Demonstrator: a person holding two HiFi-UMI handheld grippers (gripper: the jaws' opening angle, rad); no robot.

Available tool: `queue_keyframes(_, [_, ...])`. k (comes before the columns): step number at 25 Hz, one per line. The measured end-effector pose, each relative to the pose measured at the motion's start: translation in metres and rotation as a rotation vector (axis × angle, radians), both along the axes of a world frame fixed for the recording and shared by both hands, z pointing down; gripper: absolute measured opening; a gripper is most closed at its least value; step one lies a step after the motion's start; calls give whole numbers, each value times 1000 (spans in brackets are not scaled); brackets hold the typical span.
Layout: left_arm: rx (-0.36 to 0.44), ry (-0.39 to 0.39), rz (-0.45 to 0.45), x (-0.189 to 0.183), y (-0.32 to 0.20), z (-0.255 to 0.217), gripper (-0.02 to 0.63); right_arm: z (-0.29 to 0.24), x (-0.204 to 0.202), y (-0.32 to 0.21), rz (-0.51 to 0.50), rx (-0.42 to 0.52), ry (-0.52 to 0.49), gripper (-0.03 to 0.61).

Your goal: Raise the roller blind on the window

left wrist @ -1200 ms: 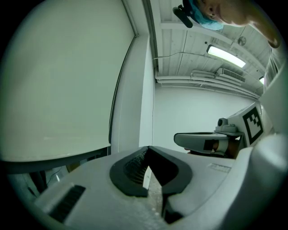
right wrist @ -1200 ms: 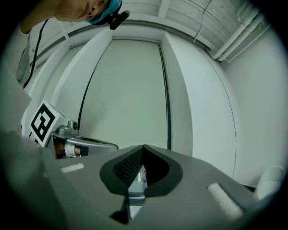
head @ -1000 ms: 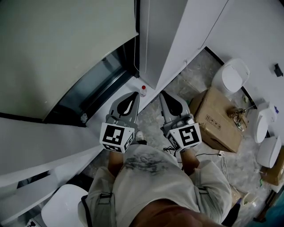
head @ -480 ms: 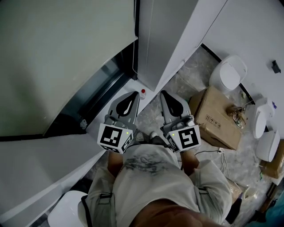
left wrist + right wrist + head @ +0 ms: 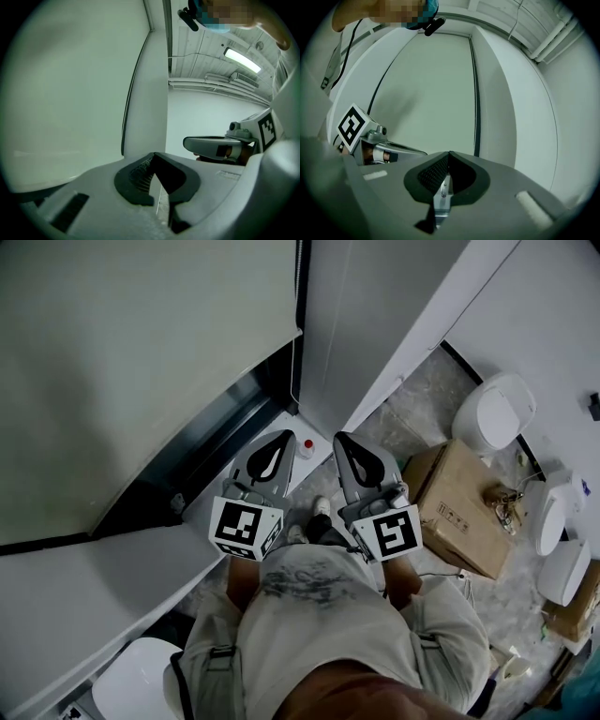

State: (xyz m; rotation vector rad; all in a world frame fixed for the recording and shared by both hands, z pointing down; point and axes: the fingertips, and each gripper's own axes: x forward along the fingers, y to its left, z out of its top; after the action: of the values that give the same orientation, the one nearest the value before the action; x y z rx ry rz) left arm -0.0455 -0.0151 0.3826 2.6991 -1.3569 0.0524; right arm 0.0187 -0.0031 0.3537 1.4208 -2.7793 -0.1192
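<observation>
The roller blind (image 5: 141,362) is a plain, pale grey-green sheet that hangs flat and smooth, with no pattern or crease to be seen. It is lowered over most of the window (image 5: 211,432). Only a dark band of glass and frame shows beneath its straight bottom edge, which in the head view runs slantwise from lower left to upper right. A thin dark line follows the blind's right-hand edge, where it meets the white wall section (image 5: 366,324); whether that is a cord or a gap at the frame cannot be told. In the left gripper view the blind (image 5: 70,93) fills the left half. In the right gripper view the blind (image 5: 436,89) fills the middle.
</observation>
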Motion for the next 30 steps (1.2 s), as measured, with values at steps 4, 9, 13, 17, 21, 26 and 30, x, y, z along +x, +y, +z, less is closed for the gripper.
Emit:
queue_keyframes(4, [1,-2,-29,6,-27,-4,4,-11,4,-29,-29,30,-19,8])
queue_keyframes(9, [0,-6,-51,15,-57,-4,3,-8,10,-58,-56,29,1,8])
queue_keyframes(13, [7,-16,-72,27,-76,-10,4,-12,21,-75,-83,31,1,8])
queue_keyframes(17, [13,-26,-97,37,-92,-12,5,-10,30,-89,-111,32,15,8])
queue_keyframes(21, [16,-35,-123,50,-110,-13,5,-9,42,-101,-133,42,20,8])
queue_keyframes(26, [17,-52,-131,55,-129,-12,5,-6,45,-113,-144,30,13,8])
queue_keyframes(30, [20,-52,-119,53,-149,-13,5,-1,43,-129,-127,17,10,8])
